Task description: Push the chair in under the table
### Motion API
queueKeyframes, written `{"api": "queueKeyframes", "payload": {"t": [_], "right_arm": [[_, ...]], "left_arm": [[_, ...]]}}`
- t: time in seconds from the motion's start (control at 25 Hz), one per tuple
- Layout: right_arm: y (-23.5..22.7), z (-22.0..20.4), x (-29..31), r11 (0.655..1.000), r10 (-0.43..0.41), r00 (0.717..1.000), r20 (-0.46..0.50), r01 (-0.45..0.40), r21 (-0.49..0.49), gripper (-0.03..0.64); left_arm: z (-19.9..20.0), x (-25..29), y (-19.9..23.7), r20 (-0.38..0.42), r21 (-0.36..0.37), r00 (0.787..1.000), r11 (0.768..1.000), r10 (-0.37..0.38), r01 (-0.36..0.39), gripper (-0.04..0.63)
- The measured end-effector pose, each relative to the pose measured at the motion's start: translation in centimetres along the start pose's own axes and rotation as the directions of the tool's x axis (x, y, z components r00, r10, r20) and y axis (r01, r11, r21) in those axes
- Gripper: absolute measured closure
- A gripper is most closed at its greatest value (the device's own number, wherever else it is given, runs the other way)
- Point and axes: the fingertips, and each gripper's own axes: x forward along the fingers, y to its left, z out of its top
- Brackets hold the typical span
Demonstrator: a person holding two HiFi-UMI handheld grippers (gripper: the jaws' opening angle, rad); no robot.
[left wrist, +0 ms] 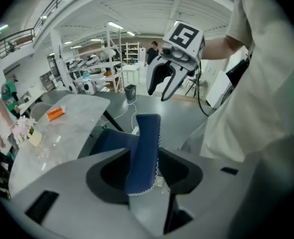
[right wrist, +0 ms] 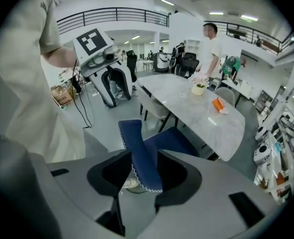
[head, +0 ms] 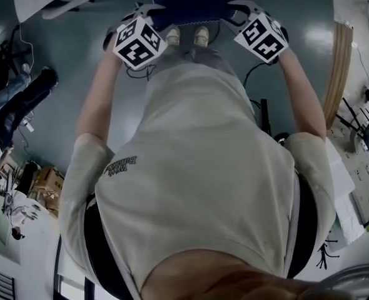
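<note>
**Person (head: 197, 167) standing behind a blue chair (head: 184, 2), a gripper in each hand.** The left gripper (left wrist: 144, 176) has its jaws apart, astride the top edge of the chair's backrest (left wrist: 144, 143), which stands between them with a gap on either side. The right gripper (right wrist: 144, 176) likewise has its jaws apart, with the same edge between them, unclamped. Both grippers point steeply down, near opposite ends of the backrest top. The chair stands on the grey floor (head: 309, 17) just ahead of the person's shoes (head: 201, 36). Its seat is toward the white marble-look table (right wrist: 197, 118). The table carries an orange object (right wrist: 218, 104) and a small pot of flowers (right wrist: 198, 88).
</note>
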Motion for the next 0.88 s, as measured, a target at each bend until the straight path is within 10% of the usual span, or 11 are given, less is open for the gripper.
{"api": "queueKeyframes", "payload": {"t": [0.32, 0.88], "right_arm": [[1.5, -5.0, 5.5, 0.993, 0.118, 0.986, -0.120, -0.120, -0.012, 0.436], [2.0, -9.3, 12.3, 0.971, 0.126, 0.959, -0.254, -0.171, -0.167, 0.384]], "left_arm": [[-5.0, 7.0, -1.6, -0.141, 0.180, 0.987, 0.979, -0.073, 0.098, 0.428], [-9.8, 14.8, -2.1, -0.236, 0.169, 0.964, 0.972, -0.121, 0.163, 0.422]]}}
